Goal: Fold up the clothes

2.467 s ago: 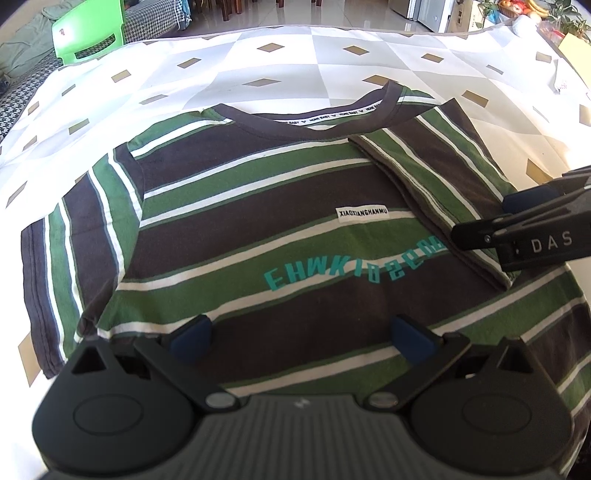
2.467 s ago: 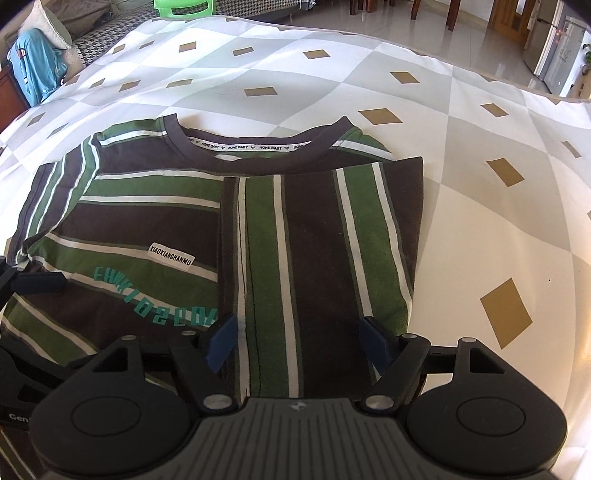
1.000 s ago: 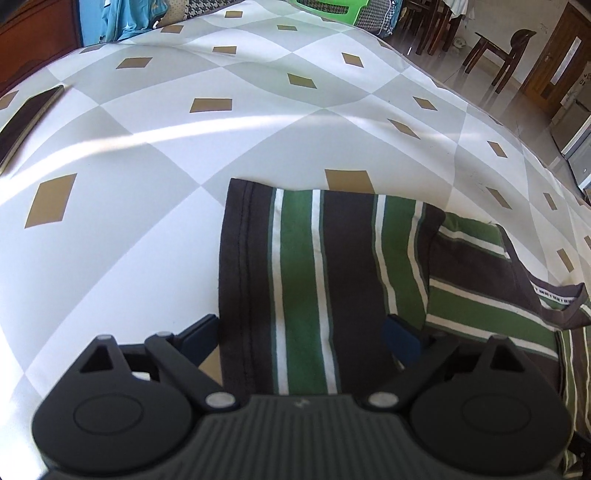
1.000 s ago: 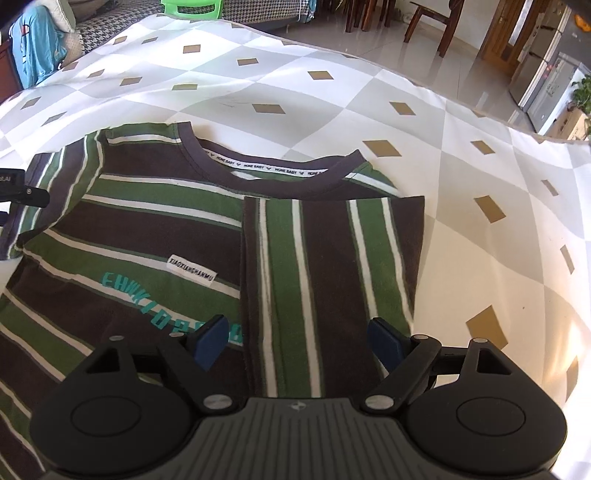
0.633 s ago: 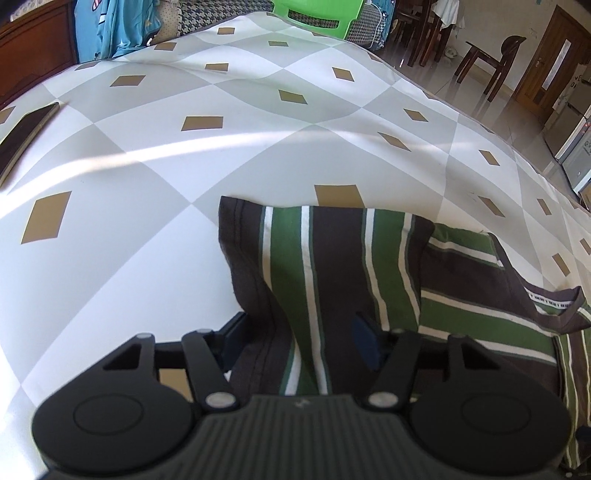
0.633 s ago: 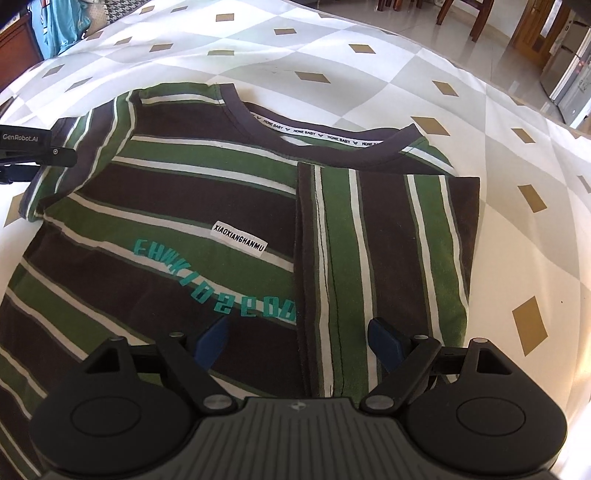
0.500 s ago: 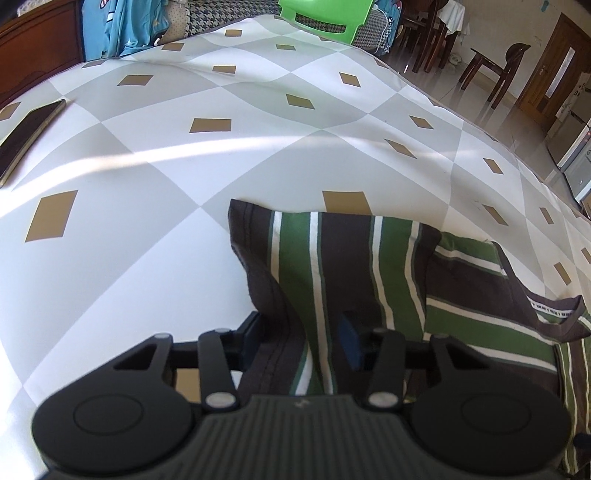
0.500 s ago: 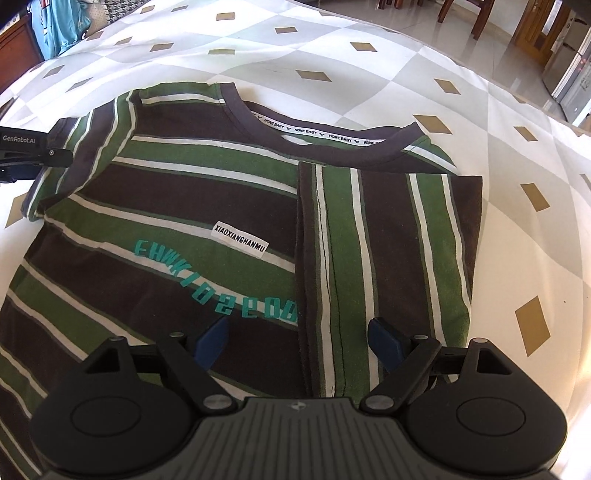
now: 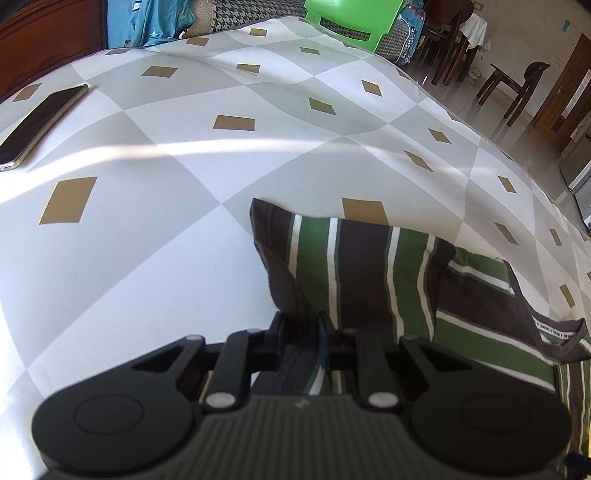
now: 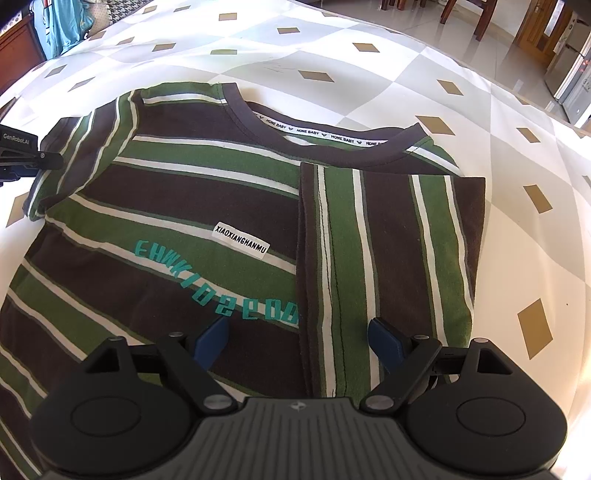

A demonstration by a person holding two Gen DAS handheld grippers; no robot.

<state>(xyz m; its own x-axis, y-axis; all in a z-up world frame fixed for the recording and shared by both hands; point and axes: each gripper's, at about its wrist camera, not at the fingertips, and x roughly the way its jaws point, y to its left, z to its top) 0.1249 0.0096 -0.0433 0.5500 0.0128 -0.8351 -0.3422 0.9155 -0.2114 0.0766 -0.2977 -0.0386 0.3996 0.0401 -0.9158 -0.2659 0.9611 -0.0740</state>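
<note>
A striped T-shirt (image 10: 192, 206) in dark brown, green and white lies front-up on the checked cloth, its right sleeve (image 10: 388, 251) folded in over the chest. Its other sleeve (image 9: 354, 266) fills the left wrist view, bunched and lifted a little at its hem. My left gripper (image 9: 301, 341) is shut on that sleeve's dark hem. In the right wrist view the left gripper's tip (image 10: 33, 157) shows at the far left, at the sleeve. My right gripper (image 10: 299, 338) hovers open over the shirt's lower chest, straddling the folded sleeve's edge, with nothing pinched.
A phone (image 9: 40, 125) lies on the checked cloth (image 9: 166, 184) at the far left. A green plastic chair (image 9: 351, 18) and blue clothing (image 9: 147, 22) stand beyond the far edge. Wooden chairs (image 9: 513, 88) and tiled floor lie to the right.
My left gripper's jaws closed onto the sleeve's hem, bunching and raising the fabric. The right gripper stayed open and shifted slightly over the shirt.
</note>
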